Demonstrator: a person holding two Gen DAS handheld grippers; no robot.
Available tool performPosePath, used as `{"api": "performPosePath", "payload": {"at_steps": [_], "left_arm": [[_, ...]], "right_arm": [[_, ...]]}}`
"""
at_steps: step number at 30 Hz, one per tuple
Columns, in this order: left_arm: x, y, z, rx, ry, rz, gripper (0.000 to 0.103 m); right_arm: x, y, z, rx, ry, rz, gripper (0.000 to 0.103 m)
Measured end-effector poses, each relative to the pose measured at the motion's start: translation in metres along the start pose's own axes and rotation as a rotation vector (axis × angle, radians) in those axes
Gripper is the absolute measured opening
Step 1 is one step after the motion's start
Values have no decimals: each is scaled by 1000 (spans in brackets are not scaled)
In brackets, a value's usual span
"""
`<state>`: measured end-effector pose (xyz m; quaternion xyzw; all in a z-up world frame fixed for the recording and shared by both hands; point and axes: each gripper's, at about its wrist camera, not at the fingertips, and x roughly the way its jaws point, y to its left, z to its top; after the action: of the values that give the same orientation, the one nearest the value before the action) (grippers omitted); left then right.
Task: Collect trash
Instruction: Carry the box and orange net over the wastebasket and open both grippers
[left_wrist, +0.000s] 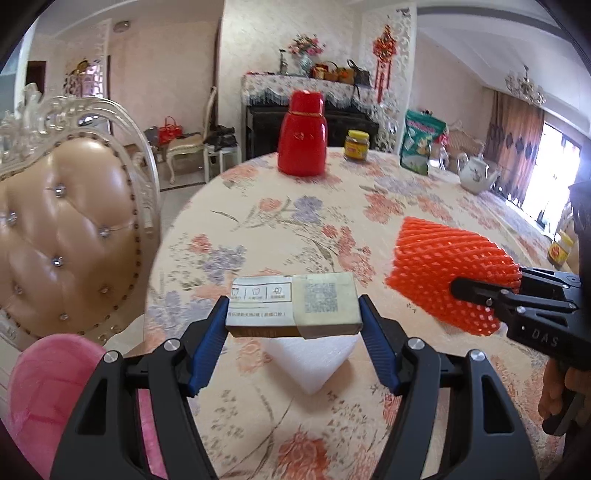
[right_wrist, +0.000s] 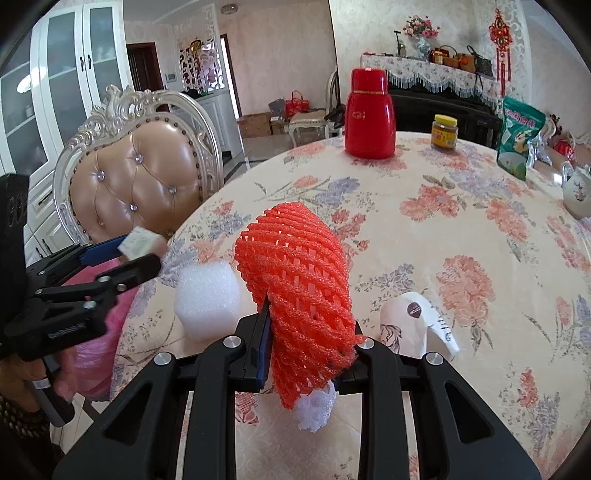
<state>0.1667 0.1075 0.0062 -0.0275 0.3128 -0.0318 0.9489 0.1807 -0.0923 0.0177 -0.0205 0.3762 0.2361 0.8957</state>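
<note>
The left gripper (left_wrist: 293, 314) has its blue pads clamped on the two ends of a small cardboard box (left_wrist: 293, 308), held up above the flowered tablecloth (left_wrist: 295, 221). The right gripper (right_wrist: 308, 332) is pinched tight on an orange foam net (right_wrist: 299, 291), also lifted off the table. A white foam block (right_wrist: 207, 301) lies just beneath and between them, and a crumpled paper cup (right_wrist: 421, 325) sits to the right. A red flask (left_wrist: 303, 134) stands at the far side.
</note>
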Motion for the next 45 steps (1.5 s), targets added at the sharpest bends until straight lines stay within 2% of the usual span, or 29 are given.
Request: {"api": "performPosePath", "payload": {"at_steps": [7, 18, 33, 45], "left_arm": [[-43, 27, -5, -46, -49, 60, 67], [-102, 74, -28, -103, -83, 145, 67], [-160, 133, -59, -168, -100, 233, 67], [-183, 173, -70, -224, -112, 278, 67]], "right_arm": [[-17, 12, 6, -14, -34, 8, 25], [-25, 60, 9, -56, -51, 67, 25], [-20, 148, 13, -151, -48, 166, 25], [-1, 217, 17, -223, -16, 259, 25]]}}
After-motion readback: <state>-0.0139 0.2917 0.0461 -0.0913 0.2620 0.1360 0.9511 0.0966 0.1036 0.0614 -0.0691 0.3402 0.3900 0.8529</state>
